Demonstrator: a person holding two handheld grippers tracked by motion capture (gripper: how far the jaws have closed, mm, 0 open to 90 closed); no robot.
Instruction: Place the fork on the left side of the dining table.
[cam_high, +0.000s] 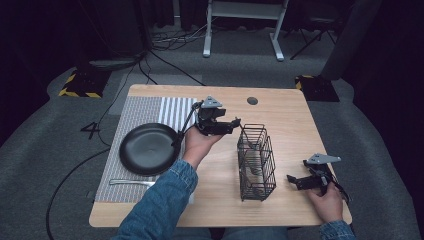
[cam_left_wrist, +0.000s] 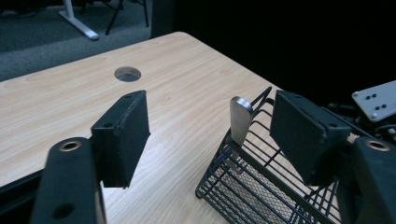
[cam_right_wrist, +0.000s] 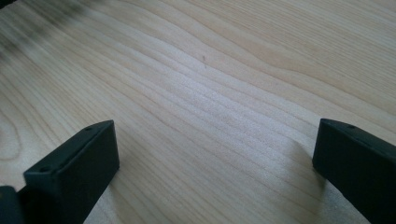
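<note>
A pale wooden table (cam_high: 295, 125) stands on grey carpet. The left gripper (cam_left_wrist: 212, 135) hangs with jaws spread wide, a metal handle (cam_left_wrist: 240, 119) standing in the black wire basket (cam_high: 256, 162) between them (nearer the right jaw). The right gripper (cam_right_wrist: 215, 158) gapes over bare wood.

A light wooden table (cam_high: 290, 120) is seen, with a round hole (cam_high: 252, 100) at 12 o'clock. A striped placemat (cam_high: 145, 111) is laid at 9 o'clock. A black wire basket (cam_high: 256, 162) is set toward 3 o'clock.
</note>
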